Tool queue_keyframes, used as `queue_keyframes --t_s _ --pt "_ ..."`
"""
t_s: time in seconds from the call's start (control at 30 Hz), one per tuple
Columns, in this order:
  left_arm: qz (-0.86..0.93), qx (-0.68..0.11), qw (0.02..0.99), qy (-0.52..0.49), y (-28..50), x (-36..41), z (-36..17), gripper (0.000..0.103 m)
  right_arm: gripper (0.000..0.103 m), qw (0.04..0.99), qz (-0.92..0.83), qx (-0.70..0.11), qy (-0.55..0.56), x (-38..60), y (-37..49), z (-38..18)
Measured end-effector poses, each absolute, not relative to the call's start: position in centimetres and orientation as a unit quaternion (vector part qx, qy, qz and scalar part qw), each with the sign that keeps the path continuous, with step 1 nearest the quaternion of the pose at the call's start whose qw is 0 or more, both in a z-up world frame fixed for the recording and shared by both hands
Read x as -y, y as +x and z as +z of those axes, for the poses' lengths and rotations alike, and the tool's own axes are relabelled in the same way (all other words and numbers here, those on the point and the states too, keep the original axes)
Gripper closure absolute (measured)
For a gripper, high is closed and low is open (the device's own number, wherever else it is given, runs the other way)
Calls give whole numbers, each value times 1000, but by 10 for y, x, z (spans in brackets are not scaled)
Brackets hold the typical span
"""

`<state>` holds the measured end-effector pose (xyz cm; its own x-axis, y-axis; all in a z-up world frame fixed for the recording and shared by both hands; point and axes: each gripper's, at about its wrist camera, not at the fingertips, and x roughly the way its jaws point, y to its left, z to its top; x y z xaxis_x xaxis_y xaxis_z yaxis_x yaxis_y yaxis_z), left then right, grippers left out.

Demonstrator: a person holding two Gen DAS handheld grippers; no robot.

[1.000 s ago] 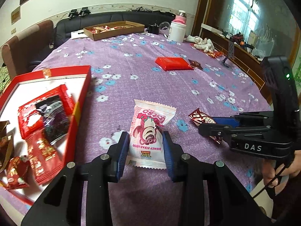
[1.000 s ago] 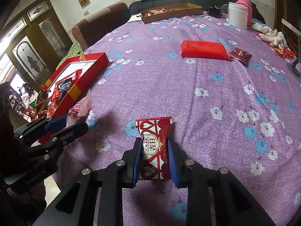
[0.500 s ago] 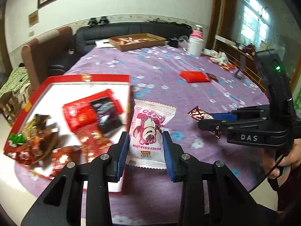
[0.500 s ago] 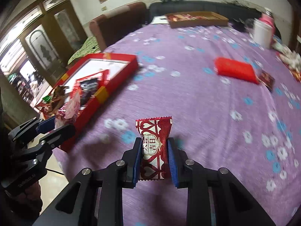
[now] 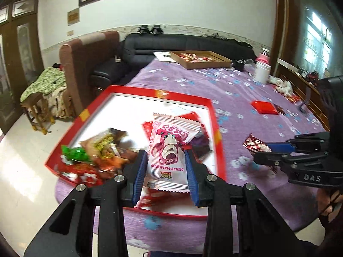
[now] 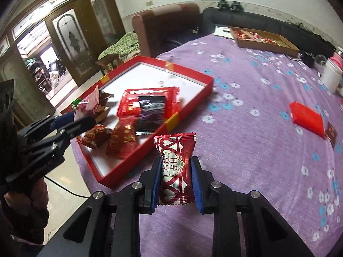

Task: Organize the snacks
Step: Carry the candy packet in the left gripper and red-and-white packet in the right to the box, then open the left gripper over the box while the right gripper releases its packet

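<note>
Pink snack packet (image 5: 169, 156) pinched in left tongs (image 5: 166, 171) above red tray (image 5: 218, 141); right tongs (image 6: 176, 184) pinching red candy packet (image 6: 174, 167)

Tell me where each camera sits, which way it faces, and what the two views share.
Left wrist: sits on the left gripper, looks down along its fingers over the red tray toward the sofa; shows its fingers clamping the pink packet, plus the right gripper and a hand at right.
Right wrist: sits on the right gripper, looks across the purple table; shows its fingers clamping the red packet, plus the left gripper and a hand at left.
Shared: tray, table, brown box, both grippers.
</note>
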<state>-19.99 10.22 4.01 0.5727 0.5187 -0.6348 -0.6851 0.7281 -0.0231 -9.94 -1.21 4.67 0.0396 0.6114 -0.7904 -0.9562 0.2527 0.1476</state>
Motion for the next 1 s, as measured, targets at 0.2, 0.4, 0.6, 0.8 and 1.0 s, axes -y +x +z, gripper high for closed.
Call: queue_keyframes --t_s 0.2,0.4,0.6,0.8,1.0 --pt "381 -305 865 -118 -208 -118 42 70 75 678 586 -380 -228 -3 -113 54" --pt "409 -299 855 -106 -214 -131 45 70 75 671 600 -370 -230 -17 -123 61" --pt "426 -299 849 -96 -214 -138 45 70 75 666 611 -357 -235 -30 -131 67" --pt "436 -304 842 -92 -210 -147 44 70 75 663 622 -347 -231 -45 -134 75" --pt "445 -305 837 -88 -207 -156 45 70 74 660 632 -339 -222 -64 -135 83"
